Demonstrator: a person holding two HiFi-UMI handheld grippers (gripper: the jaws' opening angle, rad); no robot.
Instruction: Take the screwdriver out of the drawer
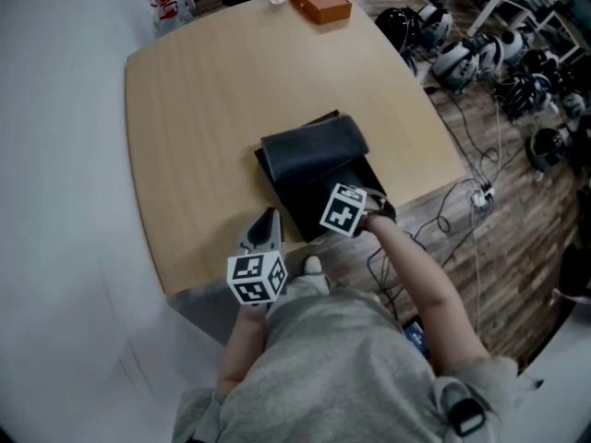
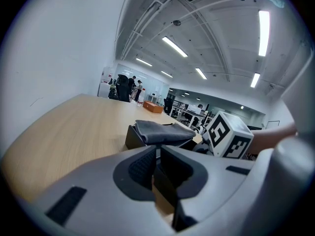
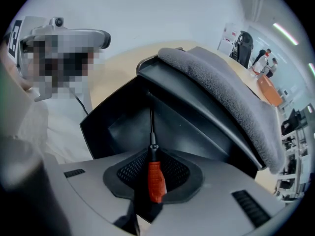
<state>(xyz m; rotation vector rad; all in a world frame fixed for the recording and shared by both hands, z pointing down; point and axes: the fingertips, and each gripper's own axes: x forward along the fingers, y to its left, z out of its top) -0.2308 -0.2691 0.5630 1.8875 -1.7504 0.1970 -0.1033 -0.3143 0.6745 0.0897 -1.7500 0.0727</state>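
Screwdriver (image 3: 155, 181), red-handled, dark-shafted, between closing jaws of right tool (image 3: 151, 154); left tool (image 2: 157, 154) closed.

screwdriver (image 3: 153, 173) tip indistinct in dark drawer (image 3: 110, 127)

Open-plan workspace, ceiling strip lights (image 2: 174, 46), rows of desks (image 2: 189, 114), cables (image 1: 478, 275) and gear (image 1: 462, 58) on wood floor (image 1: 517, 238)

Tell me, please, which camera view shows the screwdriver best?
The right gripper view: the screwdriver, red-handled, shows plainly between the closing fingers of the right gripper, its shaft reaching into the drawer. The head view and left gripper view hide it.
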